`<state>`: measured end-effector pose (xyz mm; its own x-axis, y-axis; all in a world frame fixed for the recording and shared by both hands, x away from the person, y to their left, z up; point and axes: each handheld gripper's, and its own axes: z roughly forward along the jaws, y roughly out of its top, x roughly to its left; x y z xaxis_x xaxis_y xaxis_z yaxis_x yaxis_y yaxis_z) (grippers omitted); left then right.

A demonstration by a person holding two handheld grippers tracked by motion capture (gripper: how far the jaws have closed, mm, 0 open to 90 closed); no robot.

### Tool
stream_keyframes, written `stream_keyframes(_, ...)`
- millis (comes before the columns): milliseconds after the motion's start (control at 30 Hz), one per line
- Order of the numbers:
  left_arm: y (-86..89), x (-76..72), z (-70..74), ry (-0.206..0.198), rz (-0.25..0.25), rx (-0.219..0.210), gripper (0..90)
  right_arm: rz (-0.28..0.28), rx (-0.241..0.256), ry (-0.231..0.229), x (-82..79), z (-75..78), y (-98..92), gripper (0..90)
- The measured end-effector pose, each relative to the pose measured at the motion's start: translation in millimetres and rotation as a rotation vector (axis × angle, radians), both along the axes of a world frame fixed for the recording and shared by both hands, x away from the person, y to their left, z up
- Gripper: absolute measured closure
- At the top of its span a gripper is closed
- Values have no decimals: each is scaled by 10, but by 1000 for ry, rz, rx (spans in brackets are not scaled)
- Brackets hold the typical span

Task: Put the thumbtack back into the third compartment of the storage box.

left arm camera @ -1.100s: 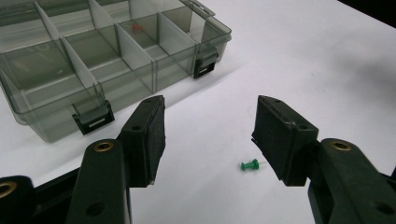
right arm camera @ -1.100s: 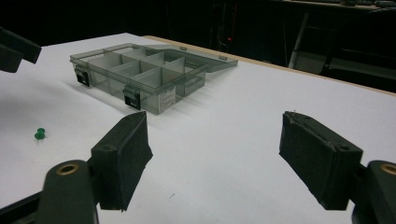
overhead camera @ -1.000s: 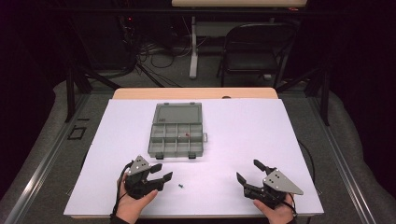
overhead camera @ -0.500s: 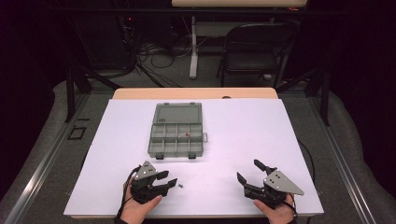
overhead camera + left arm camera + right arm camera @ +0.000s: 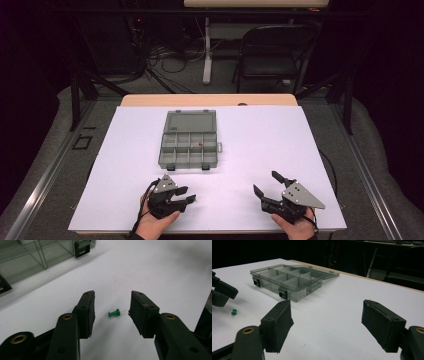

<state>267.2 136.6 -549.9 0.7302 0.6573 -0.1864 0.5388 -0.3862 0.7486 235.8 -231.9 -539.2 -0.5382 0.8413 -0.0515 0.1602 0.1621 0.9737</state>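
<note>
A small green pushpin (image 5: 114, 313) lies on its side on the white table cover (image 5: 260, 140), also seen in the right gripper view (image 5: 234, 312). My left gripper (image 5: 112, 302) is open and low over the cover, one jaw on each side of the pin without touching it; in the high view it sits near the front edge at the left (image 5: 191, 199). My right gripper (image 5: 265, 183) rests open at the front right, nothing between its jaws (image 5: 327, 315). A clear grey compartment box (image 5: 190, 137) stands open mid-table, beyond both grippers.
A tiny red item (image 5: 200, 145) lies in one compartment of the box, whose lid is folded back. The box's latches (image 5: 81, 248) are just beyond my left gripper. A dark chair (image 5: 275, 55) and cables stand behind the table.
My left gripper has slid right and lowered until its open jaws straddle the green pushpin. The right gripper and the box have stayed put.
</note>
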Motion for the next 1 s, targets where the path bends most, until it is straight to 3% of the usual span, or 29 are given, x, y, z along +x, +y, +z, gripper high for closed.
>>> stream_keyframes(300, -73, 11, -46, -8, -19, 28, 528, 0, 1, 1, -1, 1, -1, 235)
stream_keyframes(1000, -172, 3, -98, -9, -92, 80, 708, 3, 1, 2, 2, -1, 2, 235)
